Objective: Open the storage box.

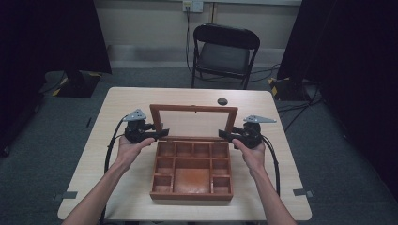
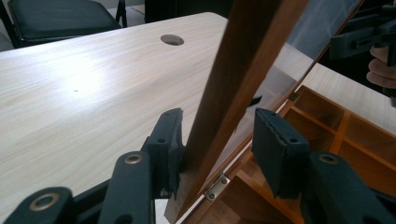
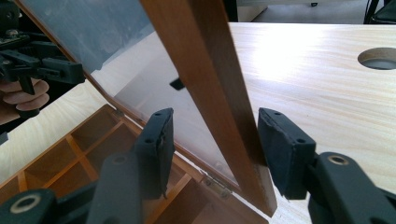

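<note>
A reddish-brown wooden box [image 1: 191, 174] with a grid of small square compartments around one larger central bay is sitting near the middle of the pale wood-grain counter [image 1: 126, 101]. No contents are showing in any compartment; the bays are bare wood.

Its hinged lid [image 1: 193, 108], a wooden frame around a clear glazed pane, is standing raised at the far edge of the box, tilted. Small metal hinges [image 2: 215, 185] are joining it to the box at the back edge.

The left gripper [image 1: 159, 133] is sitting at the lid's left side rail. In the left gripper view its black ribbed fingers [image 2: 170, 142] are straddling the rail: one pad is touching the wood, the other standing clear of it.

The right gripper [image 1: 224, 135] is sitting at the lid's right side rail. Its fingers [image 3: 284, 140] are spread on either side, one close against the outer face; actual contact cannot be told.

A round hole [image 1: 222, 101] is showing in the counter beyond the lid.
</note>
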The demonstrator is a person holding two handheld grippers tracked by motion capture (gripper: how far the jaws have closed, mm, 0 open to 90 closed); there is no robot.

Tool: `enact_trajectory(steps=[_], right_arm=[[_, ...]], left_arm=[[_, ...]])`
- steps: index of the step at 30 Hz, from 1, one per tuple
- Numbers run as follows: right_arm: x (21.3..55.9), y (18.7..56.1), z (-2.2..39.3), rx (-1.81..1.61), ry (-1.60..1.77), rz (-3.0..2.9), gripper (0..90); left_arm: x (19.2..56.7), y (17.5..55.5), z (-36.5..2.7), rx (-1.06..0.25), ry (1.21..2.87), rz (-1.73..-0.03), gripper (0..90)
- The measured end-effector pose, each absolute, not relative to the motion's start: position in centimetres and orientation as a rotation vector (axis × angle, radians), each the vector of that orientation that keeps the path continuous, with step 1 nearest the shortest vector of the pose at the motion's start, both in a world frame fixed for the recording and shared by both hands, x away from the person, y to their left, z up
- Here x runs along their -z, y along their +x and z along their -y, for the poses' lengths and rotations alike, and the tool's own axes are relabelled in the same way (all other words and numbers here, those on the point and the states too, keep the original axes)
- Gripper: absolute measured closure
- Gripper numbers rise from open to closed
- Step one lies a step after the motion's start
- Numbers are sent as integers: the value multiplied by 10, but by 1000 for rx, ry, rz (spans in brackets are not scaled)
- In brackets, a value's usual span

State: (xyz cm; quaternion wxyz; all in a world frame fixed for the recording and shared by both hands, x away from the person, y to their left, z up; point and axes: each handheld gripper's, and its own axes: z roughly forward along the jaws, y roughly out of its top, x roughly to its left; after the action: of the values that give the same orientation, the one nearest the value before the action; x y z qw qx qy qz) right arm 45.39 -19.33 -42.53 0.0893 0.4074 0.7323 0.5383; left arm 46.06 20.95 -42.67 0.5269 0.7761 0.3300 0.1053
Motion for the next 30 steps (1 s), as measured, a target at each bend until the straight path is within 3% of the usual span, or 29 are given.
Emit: enact_trajectory(steps=[19, 30], right_arm=[[436, 462, 191, -1584, 1242, -2164, 491], [440, 470, 191, -1572, 1253, -2139, 550]], left_arm=[[442, 465, -215, -230, 1839, -853, 586], [449, 472, -216, -223, 1836, -888, 628]])
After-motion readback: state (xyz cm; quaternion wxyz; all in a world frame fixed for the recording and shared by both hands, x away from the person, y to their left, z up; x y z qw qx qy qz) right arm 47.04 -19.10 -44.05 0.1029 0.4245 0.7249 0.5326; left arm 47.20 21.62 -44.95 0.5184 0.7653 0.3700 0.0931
